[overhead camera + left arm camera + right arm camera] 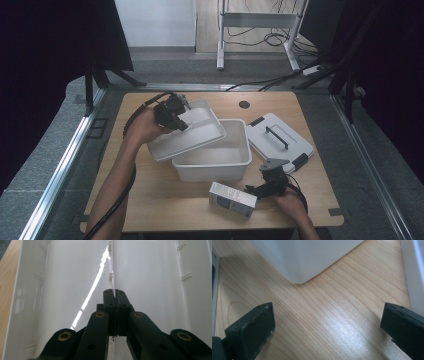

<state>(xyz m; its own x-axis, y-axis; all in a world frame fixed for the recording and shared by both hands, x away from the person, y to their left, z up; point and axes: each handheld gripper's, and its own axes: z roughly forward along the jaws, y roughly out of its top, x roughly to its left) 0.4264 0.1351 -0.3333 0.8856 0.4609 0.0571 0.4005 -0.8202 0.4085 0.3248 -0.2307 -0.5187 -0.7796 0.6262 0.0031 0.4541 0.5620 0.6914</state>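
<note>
Dark curtains close in both sides of the room, and a pale wooden tabletop (165,200) carries the work. A white inner tray (187,131) is lifted and tilted over the left rim of a deeper white bin (215,160), so the tray seems to be either coming out of the bin or going into it; which of the two cannot be told from this moment alone. The bin's flat lid (280,141), with its dark handle, already lies off to the right of the bin on the tabletop, so the opening step looks done. A small box (232,199) lies in front of the bin, just beside the right fingers, and appears untouched.

The left gripper (172,114) comes in over the tray's far left corner, the forearm stretched forward from the bottom edge. In the left gripper view its fingers (110,302) are closed tight on the tray's thin upright wall (111,277), which runs straight ahead from between them, the tray's white floor spreading to either side.

The right gripper (255,191) rests low near the front right corner of the bin, hand close to the tabletop edge. Its fingers (252,327) stand wide apart with only bare wood between them; the bin's corner lies ahead of them, the box at the far left edge.
</note>
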